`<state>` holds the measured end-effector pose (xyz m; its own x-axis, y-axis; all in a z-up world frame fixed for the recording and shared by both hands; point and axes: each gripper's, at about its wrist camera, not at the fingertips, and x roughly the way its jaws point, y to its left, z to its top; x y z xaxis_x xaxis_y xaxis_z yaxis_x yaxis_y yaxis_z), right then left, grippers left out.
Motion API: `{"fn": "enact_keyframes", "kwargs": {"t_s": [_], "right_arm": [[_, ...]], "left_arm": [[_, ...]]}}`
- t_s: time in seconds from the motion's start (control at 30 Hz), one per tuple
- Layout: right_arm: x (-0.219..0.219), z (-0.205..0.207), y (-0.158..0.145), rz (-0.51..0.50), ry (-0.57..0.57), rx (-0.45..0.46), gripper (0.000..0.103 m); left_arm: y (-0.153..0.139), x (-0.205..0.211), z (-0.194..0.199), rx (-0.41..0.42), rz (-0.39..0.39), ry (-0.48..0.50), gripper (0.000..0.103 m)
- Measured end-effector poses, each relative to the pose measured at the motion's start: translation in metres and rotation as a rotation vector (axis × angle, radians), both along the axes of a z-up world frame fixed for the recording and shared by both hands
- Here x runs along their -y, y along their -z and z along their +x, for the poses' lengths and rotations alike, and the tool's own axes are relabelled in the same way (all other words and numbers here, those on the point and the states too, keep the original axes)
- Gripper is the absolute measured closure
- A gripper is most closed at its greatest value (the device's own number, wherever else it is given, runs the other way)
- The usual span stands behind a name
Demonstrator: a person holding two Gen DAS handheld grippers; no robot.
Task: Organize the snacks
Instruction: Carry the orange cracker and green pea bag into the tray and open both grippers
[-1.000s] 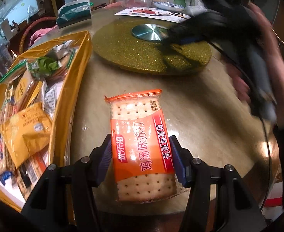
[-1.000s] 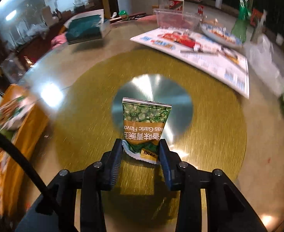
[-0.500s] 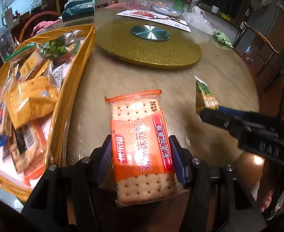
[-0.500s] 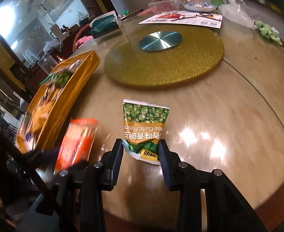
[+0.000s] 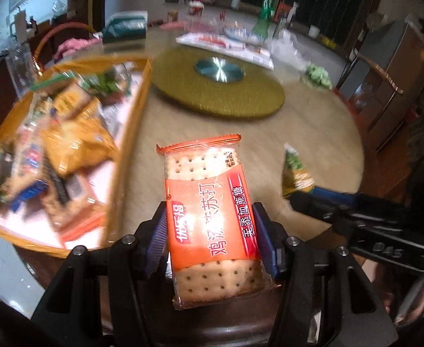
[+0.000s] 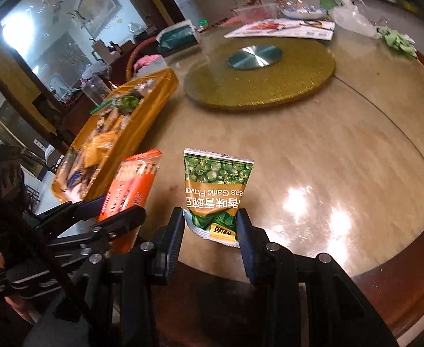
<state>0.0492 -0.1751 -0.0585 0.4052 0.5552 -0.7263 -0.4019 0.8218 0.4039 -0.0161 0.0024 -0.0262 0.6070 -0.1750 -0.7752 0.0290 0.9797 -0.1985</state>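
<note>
- The left gripper [image 5: 210, 232] is clamped on an orange cracker packet [image 5: 209, 211], held above the near edge of the round table [image 6: 313, 156]
- The right gripper [image 6: 210, 225] is clamped on a green pea packet [image 6: 216, 185], just beside the crackers
- A gold snack tray [image 5: 131, 133] full of packets sits to the left
- A gold turntable [image 6: 269, 84] lies farther back, with leaflets [image 6: 284, 27] behind it

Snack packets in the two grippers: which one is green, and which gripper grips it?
The pea packet, gripped by the right gripper; the left gripper grips an orange cracker packet.
</note>
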Motion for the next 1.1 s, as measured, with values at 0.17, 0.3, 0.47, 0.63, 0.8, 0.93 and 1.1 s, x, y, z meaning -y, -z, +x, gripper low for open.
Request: {"fn": "enact_keyframes", "kwargs": {"t_s": [0.17, 0.3, 0.47, 0.63, 0.8, 0.93, 1.1], "right_arm": [[-0.025, -0.003, -0.015, 0.036, -0.05, 0.021, 0.067], [-0.056, 0.001, -0.022, 0.046, -0.116, 0.021, 0.067], [-0.104, 0.009, -0.028, 0.046, -0.209, 0.031, 0.067], [-0.149, 0.022, -0.033, 0.027, -0.273, 0.041, 0.067], [-0.179, 0.041, -0.039, 0.005, -0.277, 0.051, 0.067], [-0.198, 0.059, -0.041, -0.008, -0.254, 0.061, 0.067], [-0.214, 0.071, -0.039, -0.082, -0.222, 0.099, 0.067]], "left_arm": [[-0.038, -0.037, -0.015, 0.093, -0.008, -0.067, 0.045], [-0.055, -0.084, -0.017, 0.128, 0.0, -0.174, 0.045], [-0.055, -0.131, -0.015, 0.138, 0.014, -0.275, 0.045], [-0.049, -0.171, -0.004, 0.131, 0.008, -0.337, 0.045], [-0.045, -0.201, 0.02, 0.107, -0.003, -0.331, 0.045], [-0.041, -0.212, 0.04, 0.088, 0.037, -0.312, 0.045], [-0.031, -0.223, 0.062, 0.065, 0.029, -0.293, 0.045]]}}
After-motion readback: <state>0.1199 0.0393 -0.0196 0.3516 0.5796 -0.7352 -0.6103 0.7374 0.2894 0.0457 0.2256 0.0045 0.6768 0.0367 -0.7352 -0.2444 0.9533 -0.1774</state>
